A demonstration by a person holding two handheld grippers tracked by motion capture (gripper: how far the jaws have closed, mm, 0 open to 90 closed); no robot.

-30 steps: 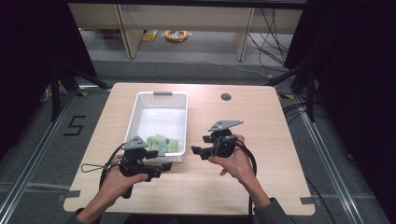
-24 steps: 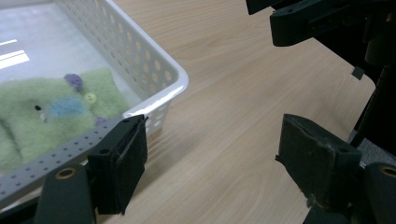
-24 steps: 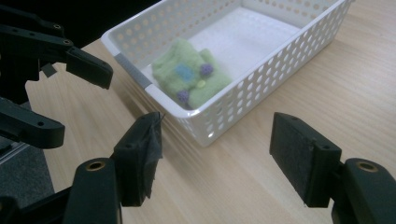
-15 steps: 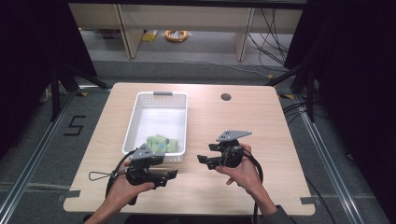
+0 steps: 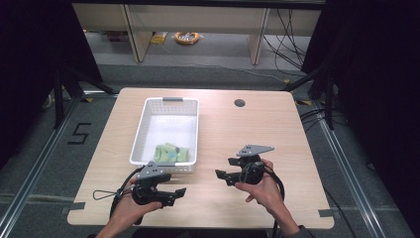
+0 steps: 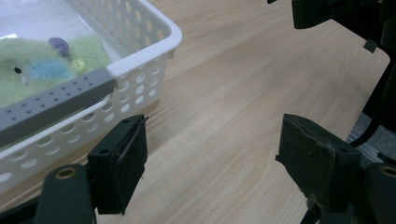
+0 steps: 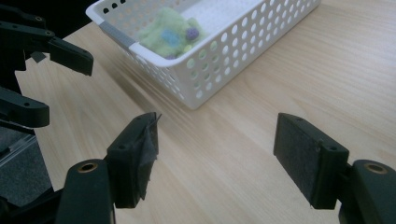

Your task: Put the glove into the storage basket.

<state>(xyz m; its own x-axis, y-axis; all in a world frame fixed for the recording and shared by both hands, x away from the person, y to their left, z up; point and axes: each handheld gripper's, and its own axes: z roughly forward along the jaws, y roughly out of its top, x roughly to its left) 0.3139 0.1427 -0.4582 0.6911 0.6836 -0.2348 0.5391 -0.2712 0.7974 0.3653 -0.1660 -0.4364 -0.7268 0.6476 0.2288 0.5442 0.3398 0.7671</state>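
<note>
A white perforated basket [image 5: 196,134] stands on the left half of the wooden table [image 5: 247,129]. A green plush toy [image 5: 171,152] with blue and purple spots lies at its near end. My left gripper [image 5: 177,196] is open just in front of the basket's near end, jaws pointing right. My right gripper [image 5: 224,167] is open to the basket's right, jaws pointing left at the other gripper. In the left gripper view the gripper [image 6: 217,158] has bare table between its pads, with the basket [image 6: 154,46] and toy [image 6: 42,70] at upper left. The right gripper view frames the gripper [image 7: 219,154], basket [image 7: 224,60] and toy [image 7: 170,30].
A round cable hole [image 5: 239,103] sits near the table's far edge. Both hands are close to the near edge. Beyond the table are shelf legs and a yellow cable coil [image 5: 187,37] on the floor. Dark curtains flank both sides.
Both grippers have drawn back toward the near edge of the table, away from the basket's near end. Both stay open and hold nothing.
</note>
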